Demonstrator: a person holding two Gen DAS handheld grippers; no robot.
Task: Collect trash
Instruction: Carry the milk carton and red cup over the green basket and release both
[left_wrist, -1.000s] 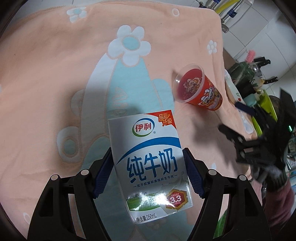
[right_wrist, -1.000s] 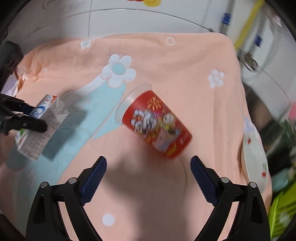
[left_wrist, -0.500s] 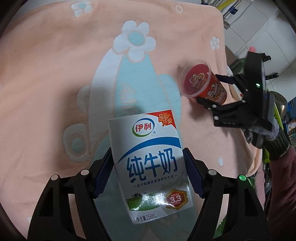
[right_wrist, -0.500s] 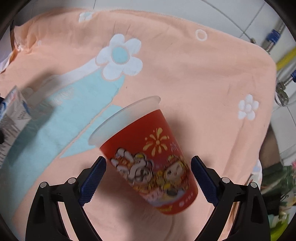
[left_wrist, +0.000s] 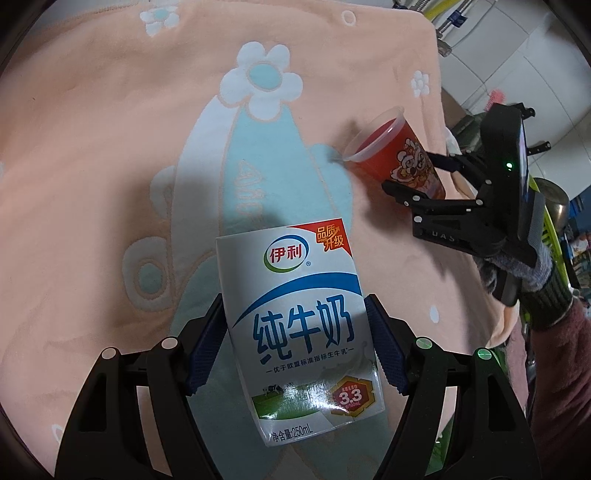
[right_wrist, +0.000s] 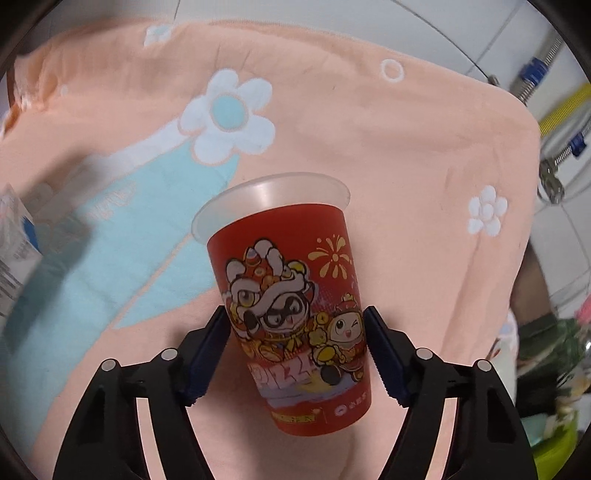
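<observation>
Red cup (right_wrist: 291, 321) lies on its side between right gripper (right_wrist: 295, 350) jaws, closing, pads at its walls. Left gripper (left_wrist: 295, 347) jaws clamp milk carton (left_wrist: 299, 332) mid-body, ready for binning. Peach blanket (left_wrist: 92, 147) beneath both.

Whole surface is covered by a peach blanket (left_wrist: 92, 147) with a big white-and-blue flower (left_wrist: 262, 86) stitched on it, plus a few tiny white flowers (right_wrist: 487, 210). White wall tiles (right_wrist: 332, 22) behind it, and a yellow hose (right_wrist: 561, 110) beside braided metal ones.
</observation>
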